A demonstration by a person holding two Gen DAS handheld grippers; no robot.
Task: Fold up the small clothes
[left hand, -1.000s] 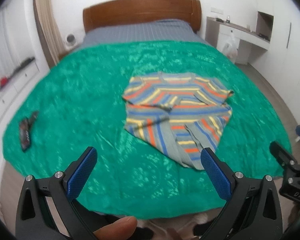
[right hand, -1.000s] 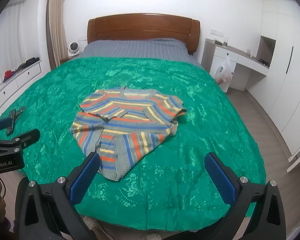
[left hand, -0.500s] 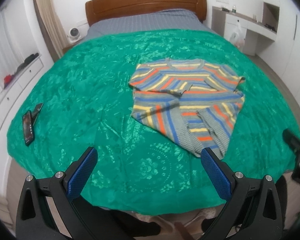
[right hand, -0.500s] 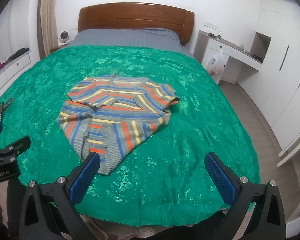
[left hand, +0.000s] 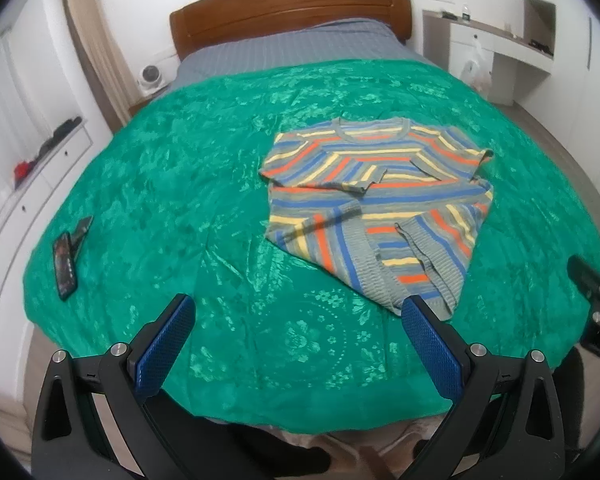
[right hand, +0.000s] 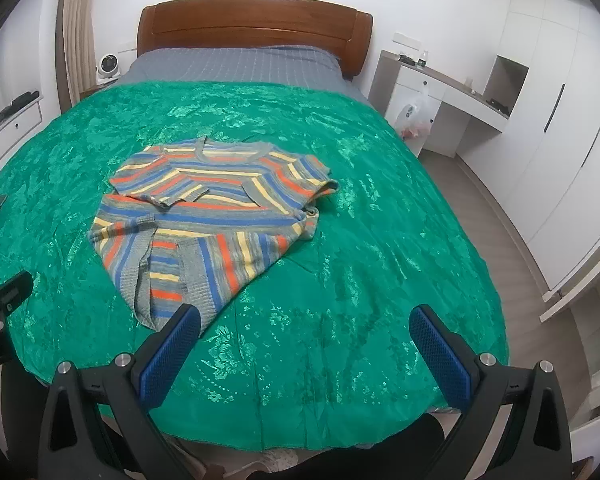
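A small striped sweater (left hand: 376, 200) in grey, blue, orange and yellow lies on the green bedspread (left hand: 204, 184), collar toward the headboard, both sleeves folded across its front. The right wrist view has the same sweater (right hand: 212, 216) left of centre. My left gripper (left hand: 298, 320) is open above the bed's near edge, its right blue pad just short of the sweater's hem. My right gripper (right hand: 306, 332) is open too, its left pad beside the hem's near corner. Nothing is between either pair of fingers.
A dark phone (left hand: 65, 265) and a second dark object lie near the bedspread's left edge. A wooden headboard (left hand: 292, 4) is at the far end. White drawers run along the left, a desk (right hand: 440, 92) and wardrobes on the right. The other gripper shows at each view's side.
Both grippers have risen and tilted down over the bed's near edge, so the sweater now sits closer to the pads. They stayed open and the sweater has not moved.
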